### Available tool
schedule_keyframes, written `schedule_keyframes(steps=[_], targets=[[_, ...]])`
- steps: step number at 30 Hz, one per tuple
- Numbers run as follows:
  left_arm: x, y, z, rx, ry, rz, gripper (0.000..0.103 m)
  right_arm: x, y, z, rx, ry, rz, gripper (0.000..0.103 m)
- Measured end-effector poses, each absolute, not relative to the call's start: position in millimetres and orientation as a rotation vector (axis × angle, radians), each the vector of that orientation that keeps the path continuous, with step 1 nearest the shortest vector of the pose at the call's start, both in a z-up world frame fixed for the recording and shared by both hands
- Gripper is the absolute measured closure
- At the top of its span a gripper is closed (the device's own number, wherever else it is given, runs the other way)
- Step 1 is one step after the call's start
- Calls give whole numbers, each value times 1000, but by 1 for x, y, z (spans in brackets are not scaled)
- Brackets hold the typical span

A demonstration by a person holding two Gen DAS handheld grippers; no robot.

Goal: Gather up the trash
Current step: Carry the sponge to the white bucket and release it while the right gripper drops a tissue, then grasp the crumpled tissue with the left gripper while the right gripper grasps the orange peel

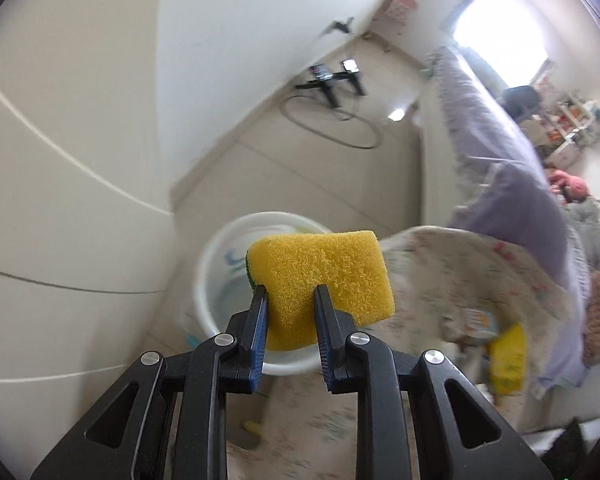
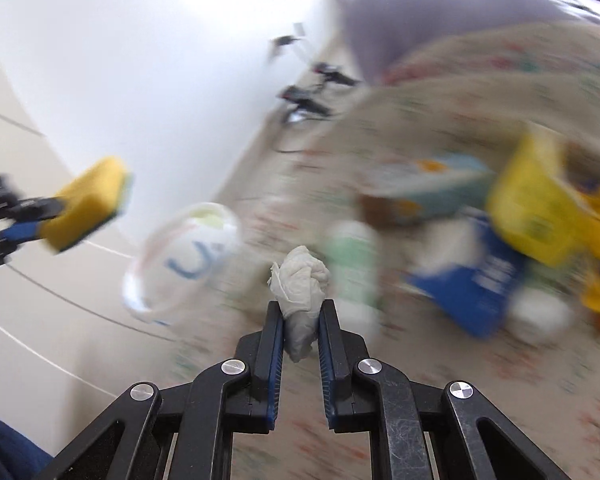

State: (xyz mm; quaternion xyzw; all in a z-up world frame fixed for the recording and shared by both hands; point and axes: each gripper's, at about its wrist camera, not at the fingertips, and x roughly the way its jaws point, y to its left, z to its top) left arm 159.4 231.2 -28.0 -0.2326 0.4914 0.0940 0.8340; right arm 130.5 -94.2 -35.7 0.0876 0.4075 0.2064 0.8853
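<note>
1. My left gripper [image 1: 290,294] has its jaws clamped on a yellow sponge [image 1: 324,276], held in the air right over the white bin [image 1: 212,280]. The grip is at the sponge's near end, so most of it sticks out toward 12 o'clock.
2. I judge the sponge light, soft and springy: the foam dents under the jaws, so it won't slip, and it should fall freely once released.
3. My right gripper [image 2: 300,306] has its jaws shut on a crumpled tissue [image 2: 302,280], pinched low on the wad, the bulk bulging above the tips.
4. The tissue looks nearly weightless and limp; it may cling to a pad when I let go, so a wide opening seems wise.
5. In the right wrist view the bin [image 2: 184,256] sits at 10 o'clock from the tissue, with the sponge [image 2: 86,206] at 9 o'clock.
6. More litter lies at 2 to 3 o'clock on the patterned cloth [image 2: 480,92]: a yellow pack [image 2: 540,208], a blue box [image 2: 472,280] and a green tube [image 2: 354,268], all blurred. Boxes I would take across the narrow sides.
</note>
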Motion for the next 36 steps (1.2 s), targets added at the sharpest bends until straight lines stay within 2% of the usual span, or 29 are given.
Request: schedule_keyframes(steps=[4,7,13,14,16,17,21,27,36], targets=[[166,246,-53,-587,1106,183,79,151,-41,-31,144,851,528,88],[172,245,-57,-539,1110,223,79,178,-3,-43,143,898,600,88],[181,258,-70,-640,1149,241,74,220,53,-72,130,989,678,87],[182,258,-68,-641,1145,239,72,223,61,-76,124,1003,685,85],[182,259,-62,-621,1123,241,61,234,76,-87,106,1027,698,84],[181,258,-58,-602,1111,249,55,239,81,-94,101,1038,694,81],[178,257,-49,-575,1082,244,54,251,82,-106,129,1064,664,44],[178,251,-43,-581,1065,218,54,248,60,-98,123,1064,639,38],[185,202,-29,-496,1054,100,54,226,-14,-31,116,999,606,29]])
